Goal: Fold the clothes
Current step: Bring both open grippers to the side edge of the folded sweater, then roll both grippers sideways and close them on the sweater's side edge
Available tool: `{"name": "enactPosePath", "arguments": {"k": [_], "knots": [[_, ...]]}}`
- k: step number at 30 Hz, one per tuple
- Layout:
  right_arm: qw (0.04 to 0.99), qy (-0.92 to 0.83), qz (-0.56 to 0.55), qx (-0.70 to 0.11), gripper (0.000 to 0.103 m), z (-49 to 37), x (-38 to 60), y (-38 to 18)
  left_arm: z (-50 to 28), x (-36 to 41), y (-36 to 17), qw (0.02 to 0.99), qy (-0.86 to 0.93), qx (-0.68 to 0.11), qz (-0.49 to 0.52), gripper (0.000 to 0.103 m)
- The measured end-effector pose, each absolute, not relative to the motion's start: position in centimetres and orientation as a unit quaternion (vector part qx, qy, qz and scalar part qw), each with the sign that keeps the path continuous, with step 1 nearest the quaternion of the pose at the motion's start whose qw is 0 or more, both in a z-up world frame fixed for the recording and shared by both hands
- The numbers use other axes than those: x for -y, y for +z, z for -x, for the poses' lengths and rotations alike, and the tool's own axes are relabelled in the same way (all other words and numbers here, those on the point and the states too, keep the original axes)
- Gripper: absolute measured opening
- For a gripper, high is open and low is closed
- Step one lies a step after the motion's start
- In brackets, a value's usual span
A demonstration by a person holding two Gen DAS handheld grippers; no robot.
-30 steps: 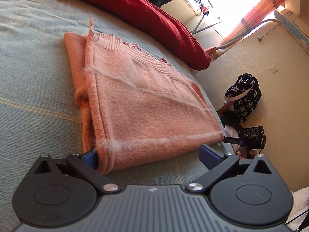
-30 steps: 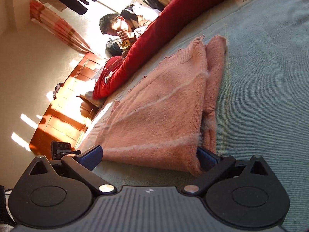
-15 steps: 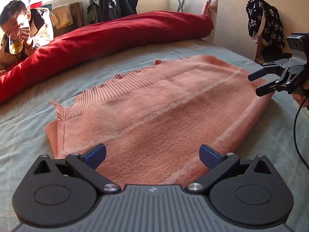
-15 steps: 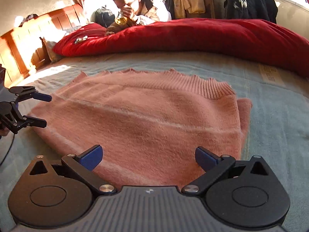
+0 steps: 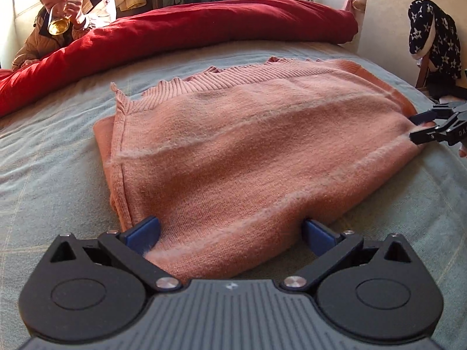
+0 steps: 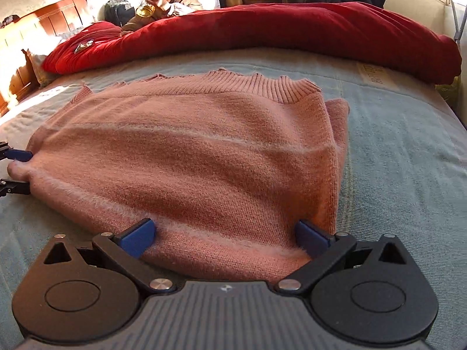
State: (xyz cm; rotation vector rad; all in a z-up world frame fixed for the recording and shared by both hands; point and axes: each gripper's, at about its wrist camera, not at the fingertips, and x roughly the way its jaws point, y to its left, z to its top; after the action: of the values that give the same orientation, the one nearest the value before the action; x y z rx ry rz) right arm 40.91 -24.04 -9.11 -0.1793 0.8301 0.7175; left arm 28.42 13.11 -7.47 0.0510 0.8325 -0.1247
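The folded pink sweater lies flat on the grey-green bedspread, ribbed hem toward the red duvet along the far side. The left gripper sits at the near edge, its blue fingers spread wide with the fabric bulging between them. The right gripper straddles the near edge at the sweater's other end, equally spread. Bare bedspread surrounds the sweater on every side, widest right of it in the right wrist view.
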Motion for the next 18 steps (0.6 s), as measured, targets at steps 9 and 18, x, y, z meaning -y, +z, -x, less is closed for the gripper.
{"name": "enactPosePath", "arguments": {"k": [9,18], "knots": [[0.864,0.294,0.122,-0.391,0.103,-36.3,23.1,-5.6,-25.8,-10.6,-4.0,0.914,-0.033,-0.399,-0.074,0.102],[0.854,0.318,0.263,-0.317,0.103,-27.8,21.1,-2.7,-22.3,-6.5,-0.6,0.913,-0.045,-0.353,-0.200,0.102]]}}
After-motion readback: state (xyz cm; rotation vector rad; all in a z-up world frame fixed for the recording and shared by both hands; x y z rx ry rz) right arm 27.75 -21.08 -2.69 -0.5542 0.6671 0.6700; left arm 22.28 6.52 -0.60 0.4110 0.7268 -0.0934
